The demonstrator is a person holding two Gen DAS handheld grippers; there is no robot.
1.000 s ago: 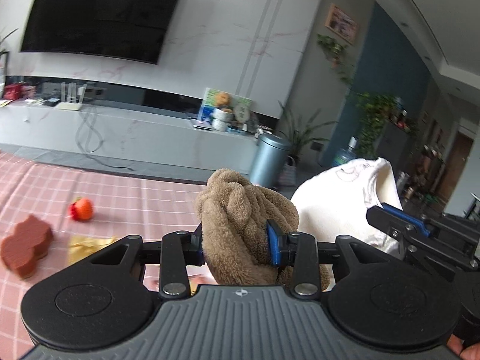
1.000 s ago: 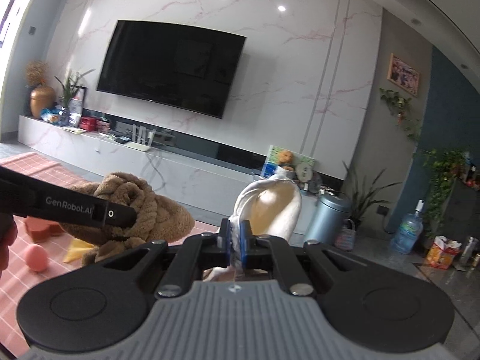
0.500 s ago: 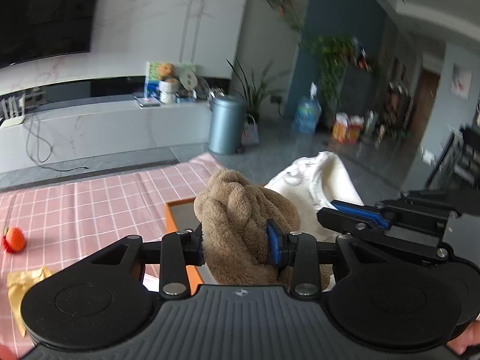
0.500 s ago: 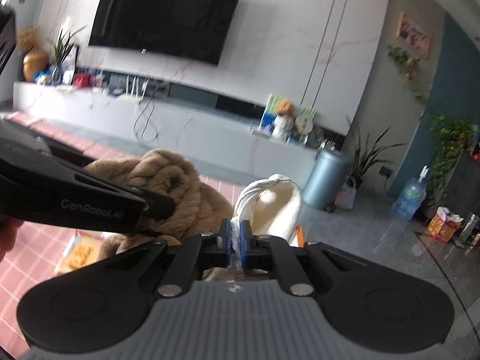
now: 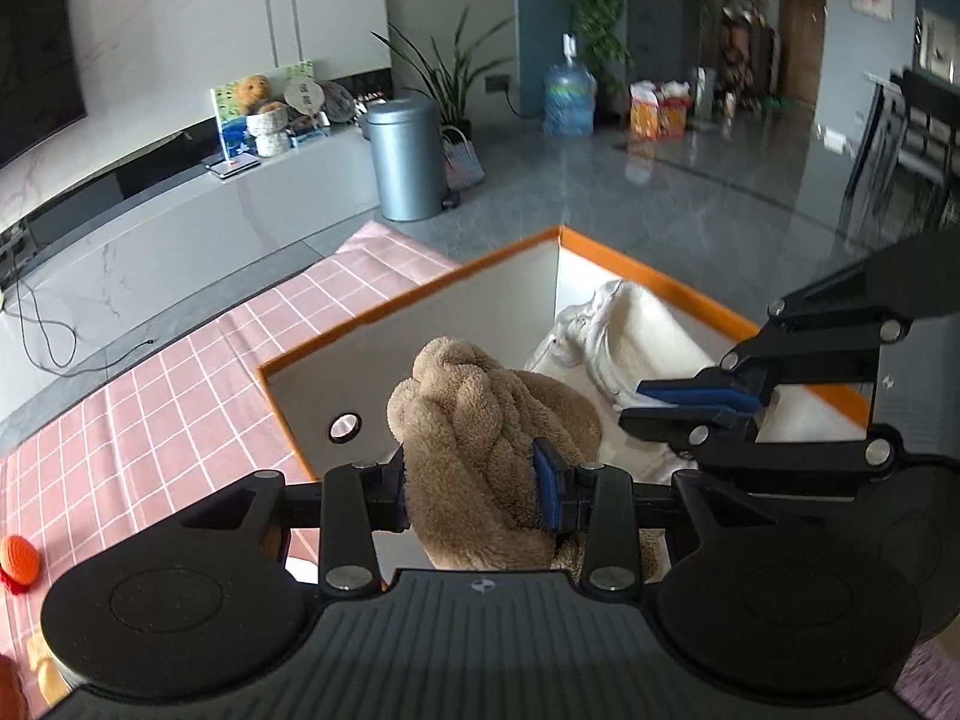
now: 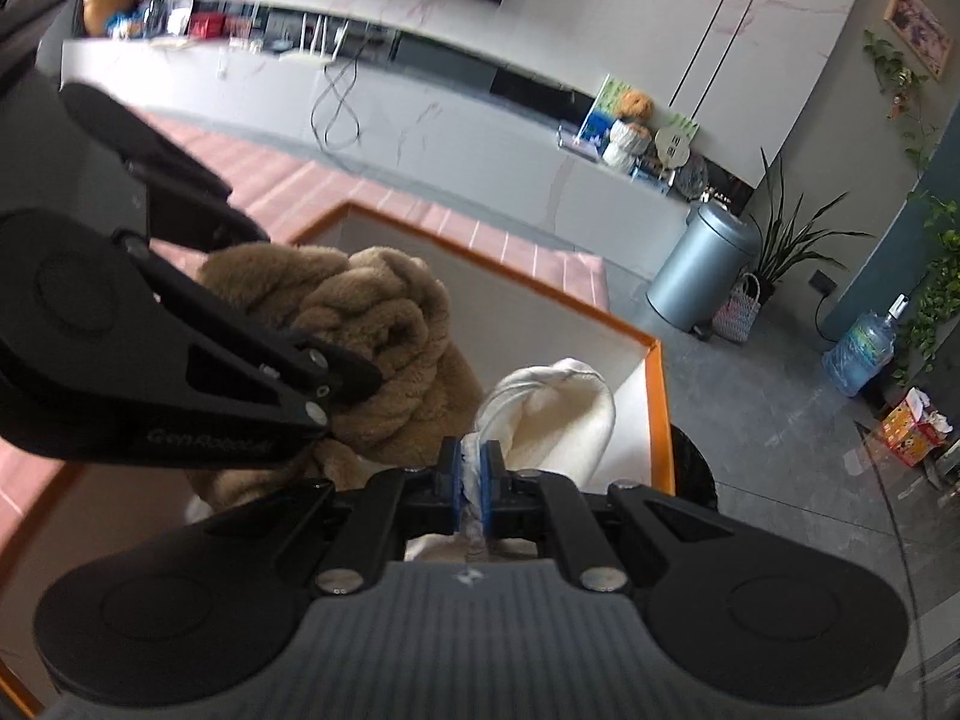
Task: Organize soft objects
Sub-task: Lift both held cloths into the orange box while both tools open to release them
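My left gripper point(image 5: 474, 489) is shut on a brown fluffy knotted cushion point(image 5: 480, 420) and holds it over an open box with an orange rim point(image 5: 420, 294). My right gripper point(image 6: 473, 474) is shut on a white cloth item point(image 6: 552, 414) and holds it inside the same box point(image 6: 654, 396), to the right of the cushion point(image 6: 372, 330). In the left wrist view the white cloth point(image 5: 630, 342) hangs in the box's far right corner with the right gripper point(image 5: 702, 405) clamped on it.
The box stands at the edge of a table with a pink checked cloth point(image 5: 180, 396). An orange toy point(image 5: 18, 558) lies at the left. Beyond the table are a grey bin point(image 5: 405, 159), a TV bench point(image 5: 150, 228) and a water bottle point(image 5: 567, 102).
Both grippers have swung right and tipped down with their loads, from above the pink cloth to over the orange-rimmed box. The grips have not changed.
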